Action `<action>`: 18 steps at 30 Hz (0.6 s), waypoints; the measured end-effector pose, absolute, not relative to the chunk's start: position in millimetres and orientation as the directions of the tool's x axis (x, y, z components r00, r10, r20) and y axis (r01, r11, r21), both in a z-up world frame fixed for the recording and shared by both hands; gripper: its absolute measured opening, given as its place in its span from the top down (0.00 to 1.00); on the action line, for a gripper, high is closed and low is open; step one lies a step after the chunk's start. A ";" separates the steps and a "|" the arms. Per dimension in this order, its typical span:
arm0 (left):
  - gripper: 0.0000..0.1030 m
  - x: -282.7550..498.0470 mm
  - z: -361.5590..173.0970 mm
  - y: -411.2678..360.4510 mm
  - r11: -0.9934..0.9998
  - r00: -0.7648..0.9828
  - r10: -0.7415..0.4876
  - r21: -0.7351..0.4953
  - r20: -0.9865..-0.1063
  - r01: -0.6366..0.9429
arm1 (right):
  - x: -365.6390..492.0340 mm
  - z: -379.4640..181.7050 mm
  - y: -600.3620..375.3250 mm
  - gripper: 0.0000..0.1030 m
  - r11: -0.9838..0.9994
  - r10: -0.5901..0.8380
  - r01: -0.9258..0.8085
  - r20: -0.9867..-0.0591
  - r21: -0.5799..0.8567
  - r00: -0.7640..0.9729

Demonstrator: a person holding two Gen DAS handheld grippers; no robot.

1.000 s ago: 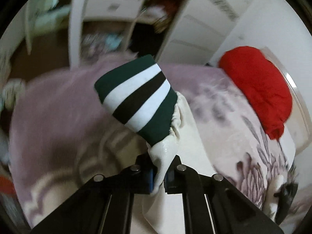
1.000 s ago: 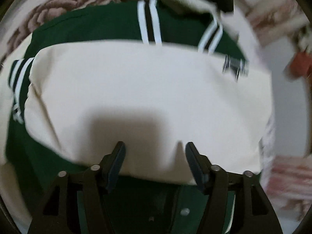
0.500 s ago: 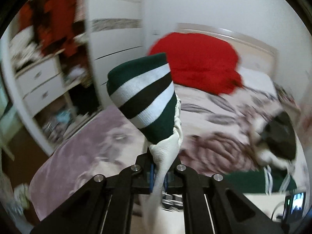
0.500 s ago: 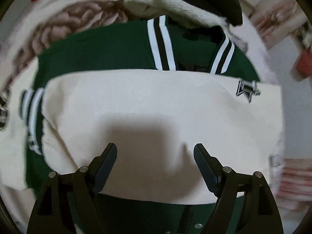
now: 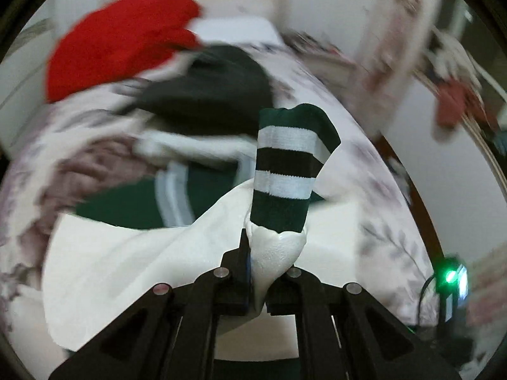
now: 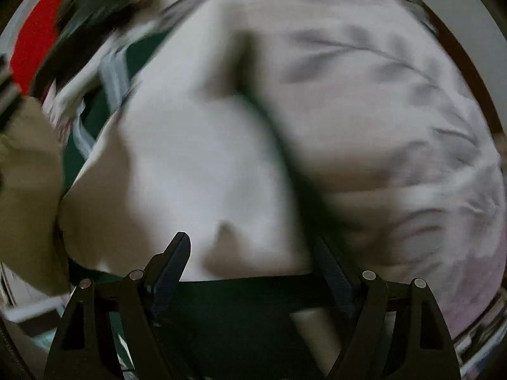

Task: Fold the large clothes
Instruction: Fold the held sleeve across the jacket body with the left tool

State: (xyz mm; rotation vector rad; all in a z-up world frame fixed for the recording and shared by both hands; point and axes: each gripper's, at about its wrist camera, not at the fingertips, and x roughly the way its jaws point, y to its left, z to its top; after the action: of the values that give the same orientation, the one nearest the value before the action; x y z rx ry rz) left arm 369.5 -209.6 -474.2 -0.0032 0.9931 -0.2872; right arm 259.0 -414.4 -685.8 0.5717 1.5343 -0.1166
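A green varsity jacket with cream sleeves [image 5: 126, 247] lies on the bed; its green body [image 5: 126, 202] shows behind the sleeve. My left gripper [image 5: 259, 272] is shut on the cream sleeve just below its green, white and black striped cuff [image 5: 285, 171], which stands up above the fingers. In the blurred right wrist view, my right gripper [image 6: 253, 253] is open and empty just above the jacket's cream sleeve [image 6: 190, 158], with a dark green edge [image 6: 285, 158] running beside it.
A floral bedspread [image 5: 374, 171] covers the bed. A red garment [image 5: 120, 41] and a black garment [image 5: 215, 91] lie near the headboard. A device with a green light [image 5: 450, 275] sits at the right. The bed's edge and wall are to the right [image 6: 459, 63].
My left gripper has swung to the right with the sleeve cuff, from facing the drawers to facing the headboard and jacket. My right gripper has opened wider and is sweeping right over the jacket.
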 end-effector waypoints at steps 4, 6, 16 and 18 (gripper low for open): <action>0.96 361.9 -519.1 -271.6 0.947 0.412 -0.227 -0.100 -0.882 0.306 | 240.7 -691.3 -478.4 0.20 0.825 0.297 0.480 -0.952 0.297 0.079; 0.95 355.1 -532.2 -283.1 0.945 0.385 -0.192 -0.064 -0.903 0.320 | 236.0 -690.7 -495.6 0.20 0.798 0.340 0.494 -0.935 0.345 0.103; 0.14 352.9 -515.3 -237.9 0.974 0.327 -0.191 -0.136 -0.926 0.183 | 260.4 -669.7 -506.2 0.20 0.660 0.607 0.428 -0.774 0.618 0.181; 0.14 347.7 -502.5 -215.7 0.983 0.356 -0.176 -0.143 -0.918 0.117 | 273.1 -664.6 -497.6 0.20 0.651 0.630 0.407 -0.755 0.641 0.181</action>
State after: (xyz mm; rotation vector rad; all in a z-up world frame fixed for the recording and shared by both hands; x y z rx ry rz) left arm 347.7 -215.7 -502.5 -0.0556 1.1923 -0.1892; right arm 273.1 -497.6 -664.6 0.9282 1.4399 0.1944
